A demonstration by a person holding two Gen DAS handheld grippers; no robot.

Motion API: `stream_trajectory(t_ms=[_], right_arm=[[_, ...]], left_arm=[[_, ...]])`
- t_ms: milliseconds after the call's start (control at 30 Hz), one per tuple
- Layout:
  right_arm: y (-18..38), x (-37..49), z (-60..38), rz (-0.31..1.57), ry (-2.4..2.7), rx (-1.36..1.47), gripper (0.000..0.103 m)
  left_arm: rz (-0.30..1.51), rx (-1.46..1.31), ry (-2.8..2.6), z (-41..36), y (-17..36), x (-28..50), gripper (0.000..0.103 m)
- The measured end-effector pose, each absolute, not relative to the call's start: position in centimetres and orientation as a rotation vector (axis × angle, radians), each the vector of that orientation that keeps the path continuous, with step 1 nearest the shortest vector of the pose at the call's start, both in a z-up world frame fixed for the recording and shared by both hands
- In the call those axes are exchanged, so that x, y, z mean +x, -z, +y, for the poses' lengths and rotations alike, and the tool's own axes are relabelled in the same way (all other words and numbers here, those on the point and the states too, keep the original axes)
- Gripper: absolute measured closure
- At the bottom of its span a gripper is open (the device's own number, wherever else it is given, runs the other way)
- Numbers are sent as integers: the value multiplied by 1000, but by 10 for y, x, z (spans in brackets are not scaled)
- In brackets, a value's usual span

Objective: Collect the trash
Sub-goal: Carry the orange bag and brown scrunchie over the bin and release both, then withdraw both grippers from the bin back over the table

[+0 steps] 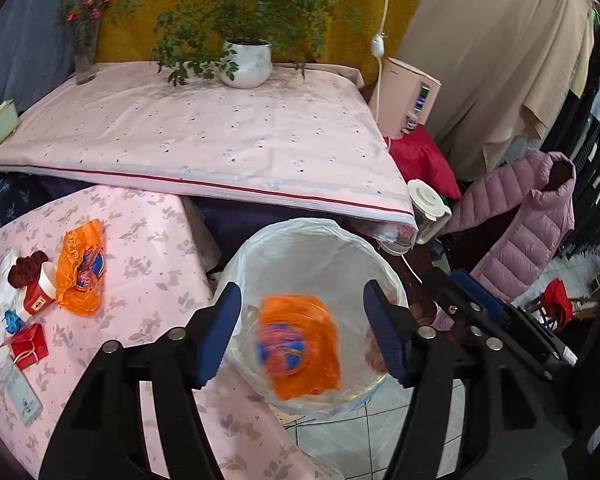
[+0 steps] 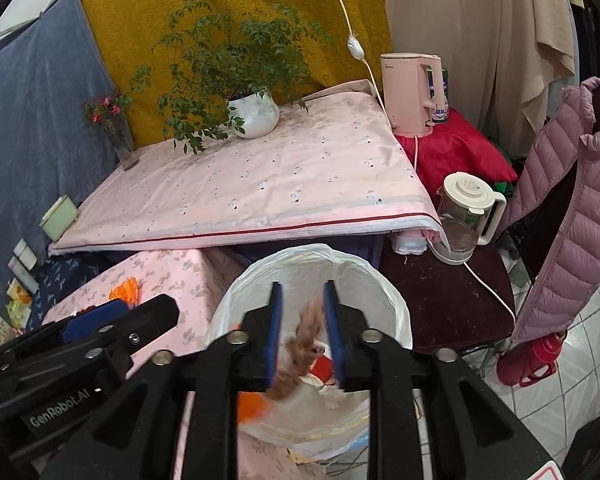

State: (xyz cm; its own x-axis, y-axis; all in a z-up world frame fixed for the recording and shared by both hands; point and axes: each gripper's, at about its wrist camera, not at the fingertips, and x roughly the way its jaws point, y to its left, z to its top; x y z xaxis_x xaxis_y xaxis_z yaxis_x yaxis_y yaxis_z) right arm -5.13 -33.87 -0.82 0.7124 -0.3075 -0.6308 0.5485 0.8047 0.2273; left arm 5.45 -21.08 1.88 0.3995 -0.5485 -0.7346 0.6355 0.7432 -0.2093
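Observation:
A bin lined with a white plastic bag (image 1: 300, 236) stands by the low pink-clothed table (image 1: 148, 240); it also shows in the right wrist view (image 2: 308, 256). My left gripper (image 1: 302, 330) is open above the bin, and a blurred orange wrapper (image 1: 300, 348) is in the air between its fingers, over the bin's mouth. My right gripper (image 2: 302, 332) is open above the bin, with a blurred brown scrap (image 2: 300, 344) between its blue pads, not pinched. On the low table lie another orange wrapper (image 1: 80, 268), a red paper cup (image 1: 40, 292), a small red box (image 1: 30, 346) and a blue scrap (image 1: 12, 320).
A higher table with a pink cloth (image 1: 204, 140) holds a potted plant (image 1: 248, 60) and a flower vase (image 1: 85, 52). A pink kettle (image 2: 412, 96), a glass kettle (image 2: 464, 216), a mauve puffer jacket (image 2: 572, 216) and a red flask (image 2: 532, 360) stand to the right.

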Motion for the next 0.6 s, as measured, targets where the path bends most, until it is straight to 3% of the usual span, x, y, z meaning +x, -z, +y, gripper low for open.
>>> stream_trajectory(t_ms=[600], right_arm=[[1, -37, -305, 623, 450, 362, 63]], left_arm=[[872, 70, 666, -167, -21, 69, 41]])
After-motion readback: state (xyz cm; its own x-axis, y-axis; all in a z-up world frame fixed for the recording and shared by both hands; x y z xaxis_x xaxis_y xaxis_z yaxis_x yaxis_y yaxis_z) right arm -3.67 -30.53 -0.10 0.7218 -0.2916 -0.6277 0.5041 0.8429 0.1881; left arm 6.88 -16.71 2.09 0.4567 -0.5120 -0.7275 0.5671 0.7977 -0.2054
